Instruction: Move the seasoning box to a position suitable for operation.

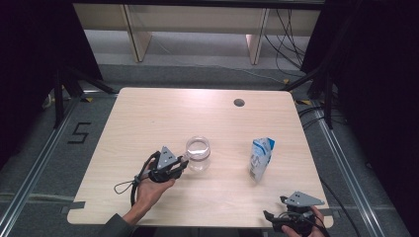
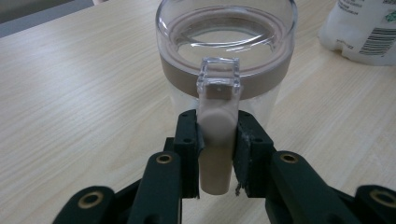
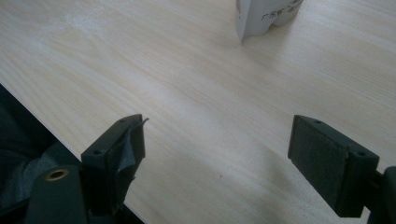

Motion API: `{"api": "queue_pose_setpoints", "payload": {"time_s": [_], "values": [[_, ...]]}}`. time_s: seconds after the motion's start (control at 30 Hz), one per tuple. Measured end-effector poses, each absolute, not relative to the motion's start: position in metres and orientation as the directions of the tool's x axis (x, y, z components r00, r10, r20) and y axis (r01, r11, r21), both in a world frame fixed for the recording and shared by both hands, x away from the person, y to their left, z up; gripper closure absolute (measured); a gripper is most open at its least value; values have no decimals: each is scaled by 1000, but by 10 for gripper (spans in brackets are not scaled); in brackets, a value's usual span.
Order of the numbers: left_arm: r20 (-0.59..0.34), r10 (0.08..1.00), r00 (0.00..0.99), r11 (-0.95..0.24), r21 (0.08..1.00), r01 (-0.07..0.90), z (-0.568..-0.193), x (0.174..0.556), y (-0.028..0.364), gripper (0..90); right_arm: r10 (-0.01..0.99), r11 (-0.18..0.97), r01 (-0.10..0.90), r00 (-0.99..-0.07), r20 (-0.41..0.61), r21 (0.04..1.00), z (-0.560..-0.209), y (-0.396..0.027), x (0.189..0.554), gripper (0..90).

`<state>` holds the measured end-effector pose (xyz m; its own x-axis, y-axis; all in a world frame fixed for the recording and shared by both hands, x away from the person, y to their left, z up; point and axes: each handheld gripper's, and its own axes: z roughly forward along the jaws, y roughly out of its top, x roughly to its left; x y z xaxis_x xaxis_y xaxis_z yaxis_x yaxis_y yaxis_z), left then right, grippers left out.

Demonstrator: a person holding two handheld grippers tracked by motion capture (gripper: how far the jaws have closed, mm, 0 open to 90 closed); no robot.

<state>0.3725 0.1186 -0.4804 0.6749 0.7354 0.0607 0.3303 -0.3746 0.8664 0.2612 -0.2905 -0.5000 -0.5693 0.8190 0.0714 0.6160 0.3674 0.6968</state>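
**Inspector:** Begin at the left of the frame. What is the left gripper [image 1: 184, 163] doing?

**Assistant:** It sits left of centre in the high view, level with the clear plastic jar with a beige collar band [image 1: 198, 153]. In the left gripper view its jaws are clenched on the jar's beige, peg-shaped latch tab [image 2: 215, 149], the pads pressing both flanks. The tab hangs from a clear square hinge at the rim.

**Inspector:** Why grip there?

**Assistant:** My judgement: the tab is the one narrow part the jaws can span, so it serves as a handle for steadying the jar or working the clasp.

**Inspector:** And the jar itself?

**Assistant:** Upright on the pale wooden table [image 1: 148, 113], near the middle.

**Inspector:** Moving right?

**Assistant:** A white and blue soft pouch pack [image 1: 260, 158] stands well apart from the jar, untouched.

**Inspector:** The right gripper [image 1: 269, 216]?

**Assistant:** Lower right, at the table's near edge. Its jaws stand wide and released over bare wood, probably parked clear until needed.
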Motion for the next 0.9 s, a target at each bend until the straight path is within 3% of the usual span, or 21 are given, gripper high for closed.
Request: {"api": "queue_pose_setpoints", "payload": {"time_s": [0.9], "values": [[13,527,850,-405,883,238,-484,348,106,728,806,380,598,-588,64,705,-500,-292,263,197]]}}
